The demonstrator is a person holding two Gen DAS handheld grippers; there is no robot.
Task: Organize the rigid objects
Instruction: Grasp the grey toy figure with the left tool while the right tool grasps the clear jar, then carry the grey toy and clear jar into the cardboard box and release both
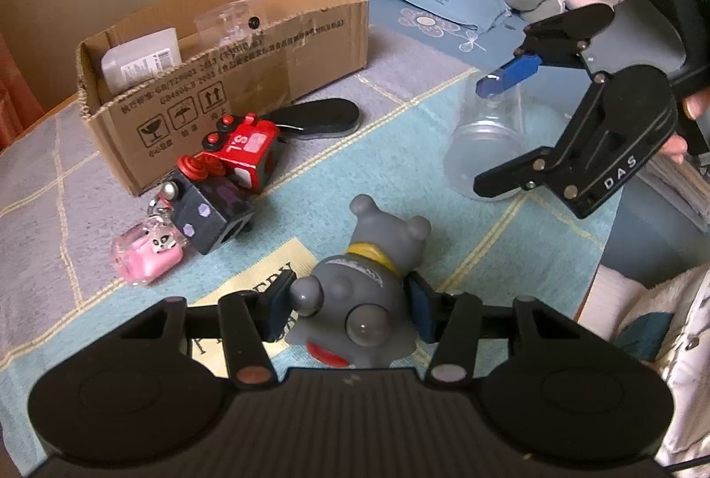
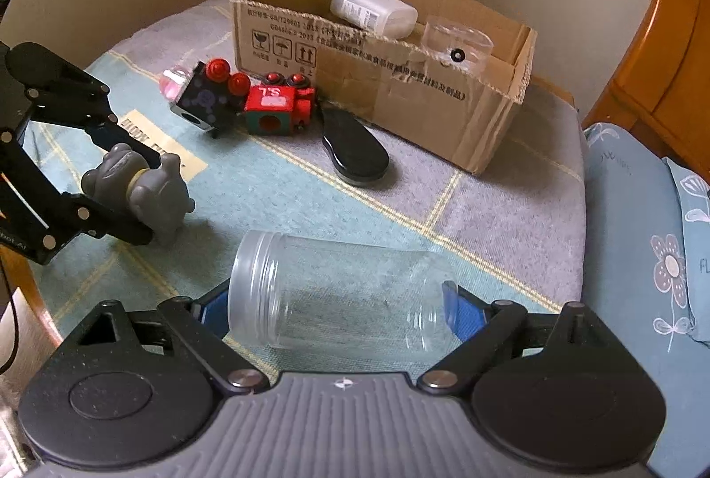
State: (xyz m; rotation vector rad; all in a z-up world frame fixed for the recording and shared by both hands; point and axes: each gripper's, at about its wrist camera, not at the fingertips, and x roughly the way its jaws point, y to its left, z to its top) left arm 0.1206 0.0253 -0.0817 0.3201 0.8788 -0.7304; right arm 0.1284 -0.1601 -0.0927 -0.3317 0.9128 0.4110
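Gripping a smooth grey rubber dog (image 1: 355, 291), the left hand-held gripper (image 1: 348, 307) sits mid-desk. The right hand-held gripper (image 2: 337, 307) stands wide around a ribbed clear jar (image 2: 341, 294). Open woven cloth (image 2: 488, 220) lies ahead.

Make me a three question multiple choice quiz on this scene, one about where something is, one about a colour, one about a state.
1. Where is the white plastic bottle?
A. On the tablecloth
B. Inside the cardboard box
C. On the pillow

2. What colour is the toy dog's collar?
A. Yellow
B. Green
C. White

3. How is the clear plastic jar positioned?
A. Upright with a lid
B. Lying on its side without a lid
C. Stacked in the box

Answers: 1 B, it leans against the box's inner wall. 2 A, a yellow band circles its neck. 3 B, its threaded mouth is bare and it lies between the right hand-held gripper's fingers.
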